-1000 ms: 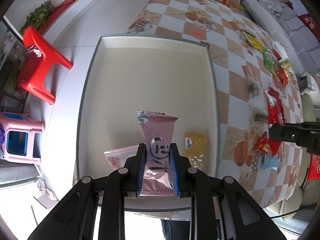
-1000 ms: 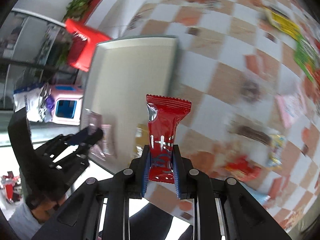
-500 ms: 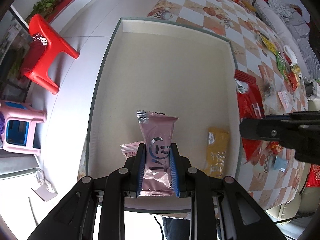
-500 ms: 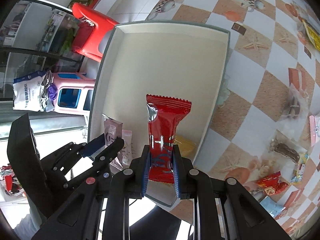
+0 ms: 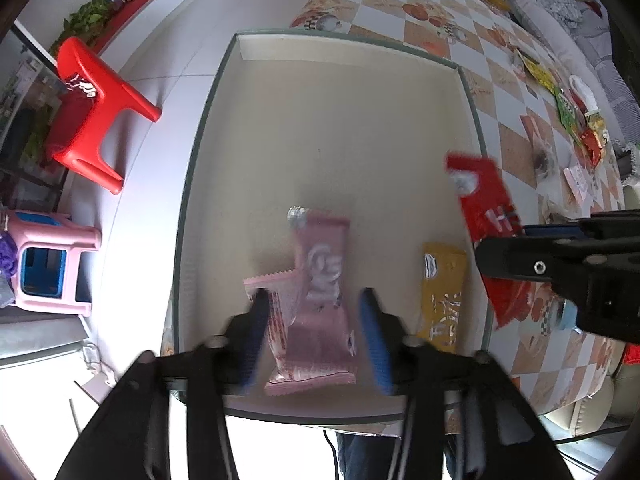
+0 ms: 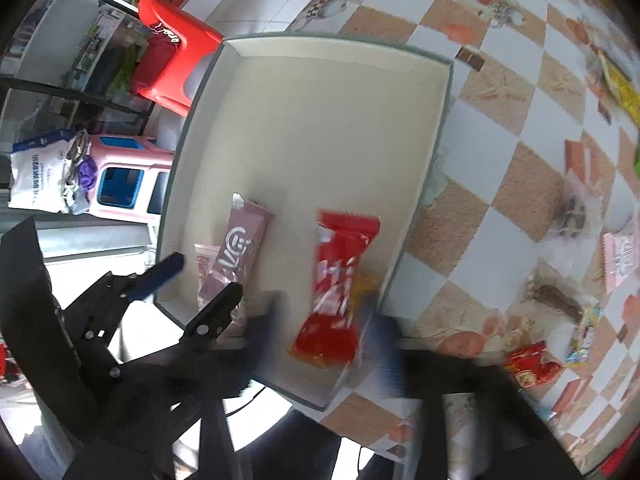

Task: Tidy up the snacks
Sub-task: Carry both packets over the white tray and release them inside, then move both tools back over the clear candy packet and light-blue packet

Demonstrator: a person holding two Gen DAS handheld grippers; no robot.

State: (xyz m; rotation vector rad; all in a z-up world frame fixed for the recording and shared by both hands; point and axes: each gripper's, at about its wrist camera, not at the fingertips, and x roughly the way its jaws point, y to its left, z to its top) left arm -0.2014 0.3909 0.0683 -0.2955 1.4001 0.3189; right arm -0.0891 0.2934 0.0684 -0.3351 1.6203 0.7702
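Note:
A cream tray (image 5: 192,184) with a grey-green rim lies on the checked tablecloth. My left gripper (image 5: 312,300) points down over its near end. Its jaws are opening, and the pink snack packet (image 5: 320,300) sits loose between them, clear of the pads. In the right wrist view my right gripper (image 6: 328,320) is blurred and its jaws are also opening. The red snack packet (image 6: 340,280) has slipped free between them over the tray (image 6: 444,92). A yellow packet (image 5: 444,292) and a pale pink packet (image 5: 272,284) lie on the tray floor.
Several loose snacks (image 6: 532,368) lie scattered on the tablecloth (image 6: 516,184) to the right of the tray. A red stool (image 5: 100,120) and a pink stool (image 5: 52,256) stand on the floor left of the table.
Both grippers were shut on their packets and now stand apart from them. The pink and red packets have dropped away from the pads. The right gripper came in over the tray's right side.

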